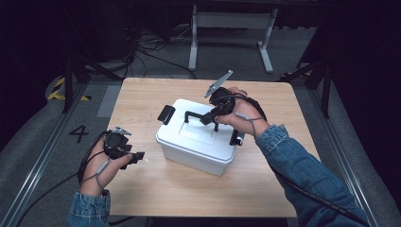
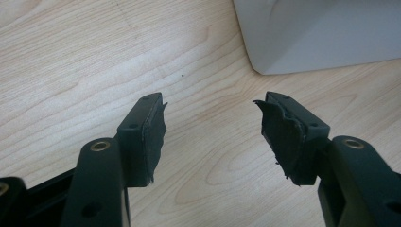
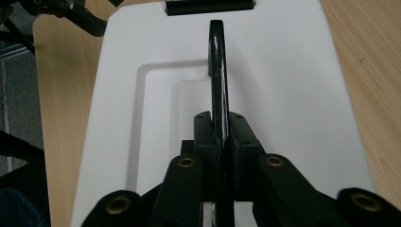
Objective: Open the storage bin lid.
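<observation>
Here the white storage box (image 1: 196, 142) sits mid-table (image 1: 265, 189), its black carry handle (image 3: 217, 71) raised upright over the lid (image 3: 283, 94). The right tongs (image 3: 221, 142) are clamped on that handle, pads pressing both sides near one end. For a level lift, I'd judge a straight upward pull best, since an off-centre grip may tip the box. The left tongs (image 2: 210, 137) hover open and empty over the table, just beside the box corner, ready to steady it.

High view overlooks table (image 1: 142, 94); both jaw-mounted close views share white box (image 2: 321, 33).
</observation>
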A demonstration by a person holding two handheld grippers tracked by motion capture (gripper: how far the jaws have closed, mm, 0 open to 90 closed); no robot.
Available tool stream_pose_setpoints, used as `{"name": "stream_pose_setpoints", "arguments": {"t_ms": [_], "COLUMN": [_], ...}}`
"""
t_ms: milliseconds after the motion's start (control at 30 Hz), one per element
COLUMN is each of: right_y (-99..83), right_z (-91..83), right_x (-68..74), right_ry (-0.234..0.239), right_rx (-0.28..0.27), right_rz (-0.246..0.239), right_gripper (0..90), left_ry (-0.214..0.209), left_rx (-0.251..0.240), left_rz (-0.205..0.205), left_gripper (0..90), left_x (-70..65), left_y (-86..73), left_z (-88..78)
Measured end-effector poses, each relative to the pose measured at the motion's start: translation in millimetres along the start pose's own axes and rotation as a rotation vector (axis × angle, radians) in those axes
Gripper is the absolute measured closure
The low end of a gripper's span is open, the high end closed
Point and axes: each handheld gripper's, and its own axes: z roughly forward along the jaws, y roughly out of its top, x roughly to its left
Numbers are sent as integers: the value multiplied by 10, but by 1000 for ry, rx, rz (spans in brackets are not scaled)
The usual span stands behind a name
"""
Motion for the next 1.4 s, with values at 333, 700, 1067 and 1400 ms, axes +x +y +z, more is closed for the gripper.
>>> {"name": "stream_pose_setpoints", "arguments": {"t_ms": [333,700,1067,1400], "right_y": [76,104,-62,-321], "right_z": [-153,-402,-733,-1042], "right_x": [31,20,-80,-242], "right_ry": [0,-15,-57,-111], "right_rx": [-42,-87,-125,-152], "right_rz": [-13,-7,32,93], "right_gripper": [849,849,849,849], "left_ry": [-2,1,-3,-4], "left_rx": [2,7,13,18], "left_rz": [-9,-5,-1,-14], "left_gripper": [405,398,397,395], "left_x": [-1,8,19,17], "left_y": [-5,-8,-12,-19], "left_z": [-3,5,4,24]}}
